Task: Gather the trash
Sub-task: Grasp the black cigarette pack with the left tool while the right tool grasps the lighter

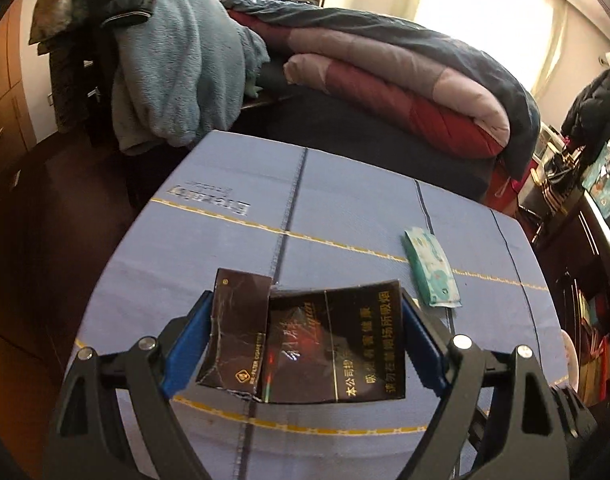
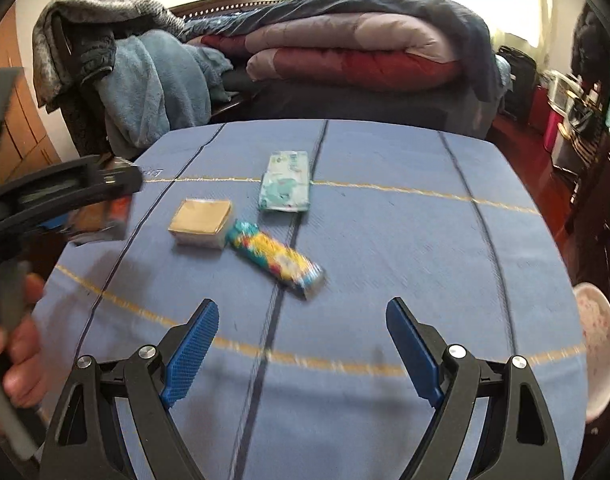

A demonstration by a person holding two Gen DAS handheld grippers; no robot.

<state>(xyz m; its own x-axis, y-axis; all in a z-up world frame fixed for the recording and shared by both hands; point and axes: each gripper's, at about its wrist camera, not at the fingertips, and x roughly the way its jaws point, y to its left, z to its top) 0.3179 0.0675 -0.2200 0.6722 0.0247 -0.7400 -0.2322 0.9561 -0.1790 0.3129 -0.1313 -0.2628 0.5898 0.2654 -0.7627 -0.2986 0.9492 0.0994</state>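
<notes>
A black cigarette pack (image 1: 329, 344) with its torn lid flapped open is lifted above the blue tablecloth (image 1: 233, 240), and my left gripper (image 1: 305, 300) is shut on it, one blue pad pressing each side. In the right wrist view that gripper appears blurred at the left edge, carried by a hand (image 2: 17, 344). My right gripper (image 2: 301, 306) hovers open over the cloth with nothing between its fingers. Ahead of it lie a colourful wrapper (image 2: 275, 258), a small tan box (image 2: 201, 222) and a green tissue pack (image 2: 285, 182), the last also seen as the tissue pack (image 1: 431, 268).
A bed with folded quilts (image 2: 345, 52) and a blue blanket (image 1: 177, 68) stands behind the table. A pink bowl (image 2: 597, 344) sits off the table's right edge. Cluttered shelves (image 1: 585, 320) line the right side, wooden cabinets (image 1: 5, 92) the left.
</notes>
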